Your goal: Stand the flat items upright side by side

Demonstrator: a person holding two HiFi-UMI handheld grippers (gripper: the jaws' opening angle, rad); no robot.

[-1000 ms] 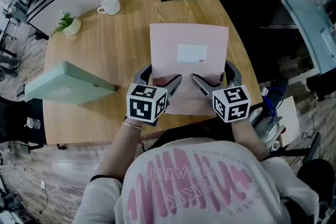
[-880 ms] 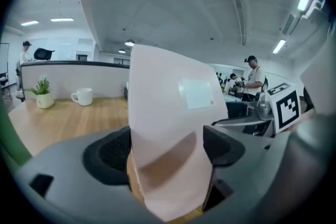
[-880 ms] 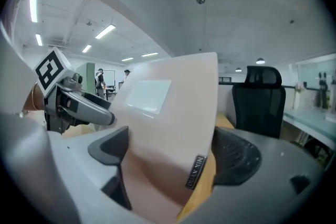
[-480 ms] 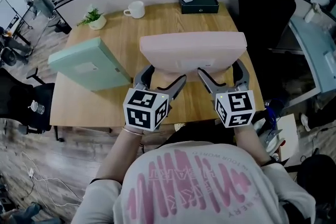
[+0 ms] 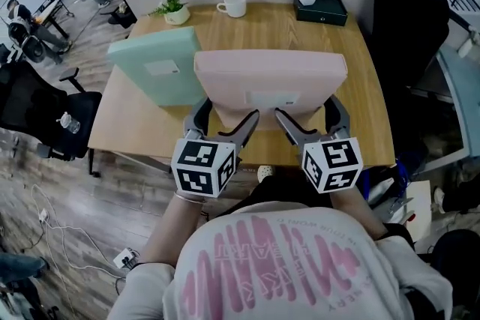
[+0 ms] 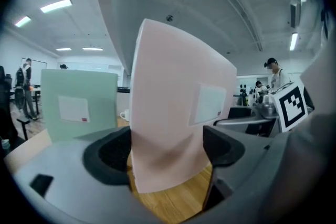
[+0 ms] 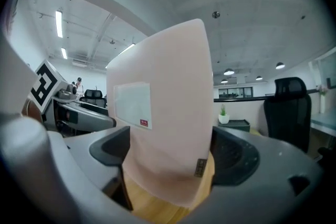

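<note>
The pink folder stands upright over the wooden worktop, its lower edge caught between both pairs of jaws. The left gripper pinches its left part and the right gripper its right part. A green folder stands upright just beside it, on its left.
</note>
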